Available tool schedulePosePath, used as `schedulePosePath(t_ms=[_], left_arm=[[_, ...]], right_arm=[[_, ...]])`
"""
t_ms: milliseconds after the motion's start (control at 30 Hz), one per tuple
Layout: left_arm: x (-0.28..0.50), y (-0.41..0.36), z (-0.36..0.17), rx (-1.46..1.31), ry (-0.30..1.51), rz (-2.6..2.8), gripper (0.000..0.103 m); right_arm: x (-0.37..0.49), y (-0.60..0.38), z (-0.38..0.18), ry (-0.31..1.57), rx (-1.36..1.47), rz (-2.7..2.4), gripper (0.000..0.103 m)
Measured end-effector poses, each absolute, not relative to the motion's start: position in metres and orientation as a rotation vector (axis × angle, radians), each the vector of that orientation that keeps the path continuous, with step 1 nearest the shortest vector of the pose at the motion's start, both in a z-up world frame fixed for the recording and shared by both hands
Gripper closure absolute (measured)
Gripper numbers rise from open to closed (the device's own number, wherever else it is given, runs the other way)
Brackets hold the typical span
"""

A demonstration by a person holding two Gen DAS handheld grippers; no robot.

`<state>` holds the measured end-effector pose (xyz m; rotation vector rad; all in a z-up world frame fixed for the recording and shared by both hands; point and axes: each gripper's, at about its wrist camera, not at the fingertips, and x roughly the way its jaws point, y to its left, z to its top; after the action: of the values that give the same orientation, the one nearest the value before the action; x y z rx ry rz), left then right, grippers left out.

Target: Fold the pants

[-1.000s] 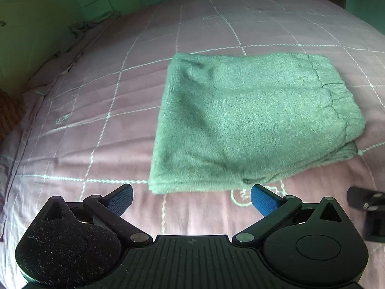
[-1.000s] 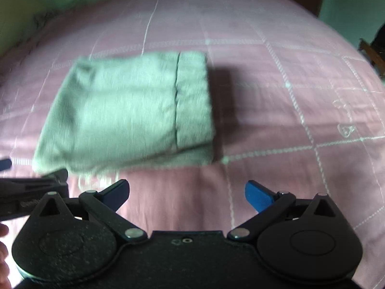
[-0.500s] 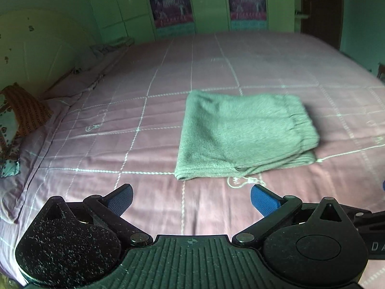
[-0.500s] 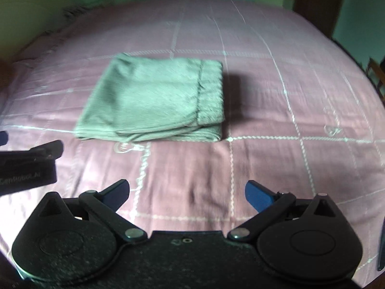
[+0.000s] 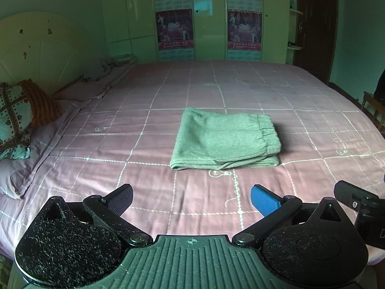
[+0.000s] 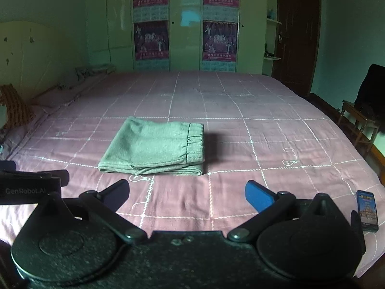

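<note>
Left wrist view: we find the pants (image 5: 225,142) folded into a flat rectangle on the bed (image 5: 144,110), waistband to the right. The left gripper (image 5: 191,196) stands wide apart and empty, well short of them.

Right wrist view: the pants (image 6: 156,147) lie ahead; the right gripper (image 6: 186,191) is likewise spread, holding nothing. A phone (image 6: 367,210) rests at the bed's right edge.

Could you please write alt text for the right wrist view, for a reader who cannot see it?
Folded green pants lie on a pink checked bedspread, untouched. The open right tool is in the foreground, a phone near the bed's right edge.
</note>
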<state>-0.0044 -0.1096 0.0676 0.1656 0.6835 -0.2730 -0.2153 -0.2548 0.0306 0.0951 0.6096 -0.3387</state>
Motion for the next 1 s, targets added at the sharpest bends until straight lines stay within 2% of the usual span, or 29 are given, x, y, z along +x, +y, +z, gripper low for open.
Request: schedulePosePath(t_ms=[400, 1000], left_arm=[[-0.041, -0.107, 0.080, 0.161, 0.627, -0.253, 0.000], [-0.055, -0.104, 0.090, 0.124, 0.600, -0.270, 0.000]], right_arm=[[-0.248, -0.257, 0.045, 0.528, 0.124, -0.363, 0.000], [-0.260, -0.258, 0.053, 0.490, 0.163, -0.356, 0.000]])
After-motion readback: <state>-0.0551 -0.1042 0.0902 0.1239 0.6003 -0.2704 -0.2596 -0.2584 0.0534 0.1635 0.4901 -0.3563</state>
